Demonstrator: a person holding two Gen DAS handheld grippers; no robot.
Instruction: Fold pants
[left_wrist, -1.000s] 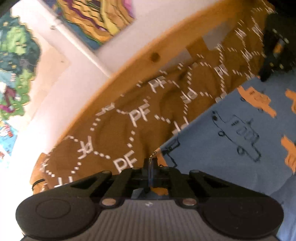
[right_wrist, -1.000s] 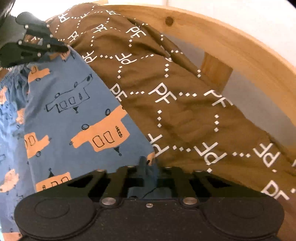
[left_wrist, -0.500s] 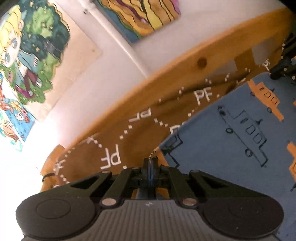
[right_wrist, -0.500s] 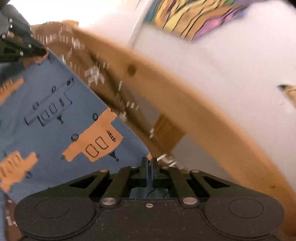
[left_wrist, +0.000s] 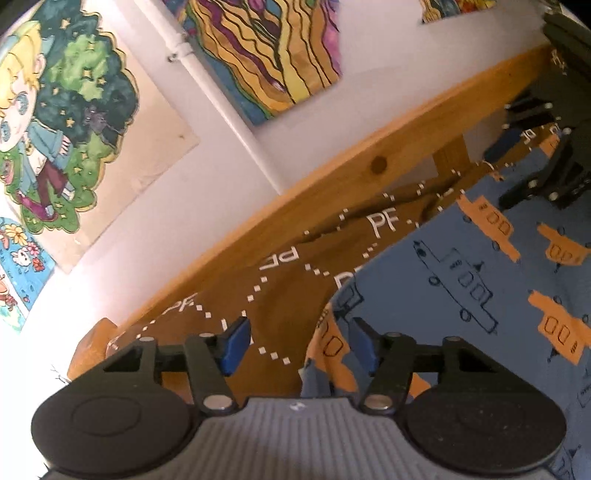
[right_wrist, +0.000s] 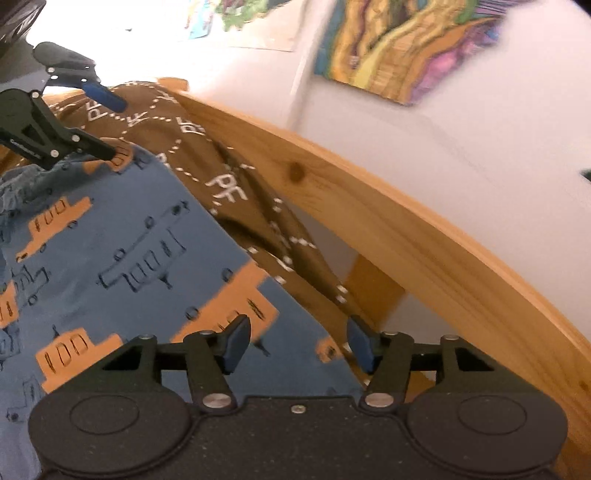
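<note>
Blue pants (left_wrist: 480, 280) lie between both grippers' spread fingers (left_wrist: 234, 345).

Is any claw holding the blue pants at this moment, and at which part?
No. The left claw and the right claw are both open, and the blue pants lie loose on the brown cloth.

Blue pants (left_wrist: 461, 295) with orange and outlined vehicle print, spread flat on brown cover (left_wrist: 280, 295).

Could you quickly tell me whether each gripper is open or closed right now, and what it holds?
Left gripper: open, holding nothing; the blue pants lie between its fingers.
Right gripper: open, holding nothing, over the pants' edge.
</note>
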